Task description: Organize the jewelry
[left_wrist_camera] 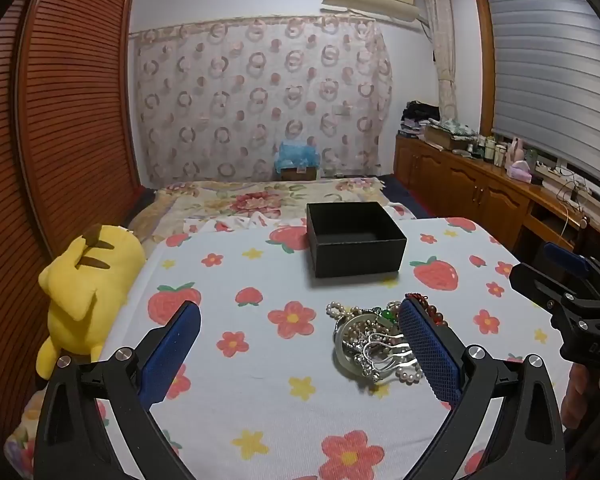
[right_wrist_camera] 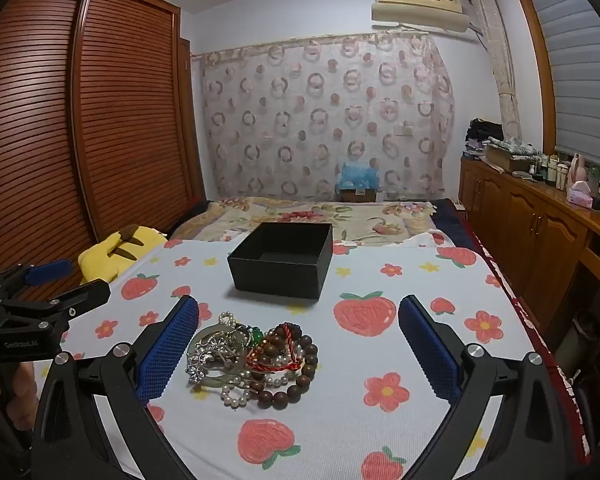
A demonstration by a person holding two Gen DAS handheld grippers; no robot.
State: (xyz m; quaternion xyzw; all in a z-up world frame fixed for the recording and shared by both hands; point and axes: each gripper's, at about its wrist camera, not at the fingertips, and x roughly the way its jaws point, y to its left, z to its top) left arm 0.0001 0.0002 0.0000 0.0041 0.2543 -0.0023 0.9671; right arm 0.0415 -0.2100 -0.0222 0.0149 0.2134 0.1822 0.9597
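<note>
Two grippers hover wide open over a strawberry-print cloth [right_wrist_camera: 380, 364], neither holding anything. On the left gripper [left_wrist_camera: 300, 356], seen from the right wrist view, small white lettering is too blurred to read; the right gripper [right_wrist_camera: 299, 346] shows "DAS" in the left wrist view, cut off. A jewelry pile [right_wrist_camera: 252, 356] lies near, its tangled pieces hard to separate, with the black box [right_wrist_camera: 282, 260] open just beyond. A yellow plush [left_wrist_camera: 82, 288] sits far left.
</note>
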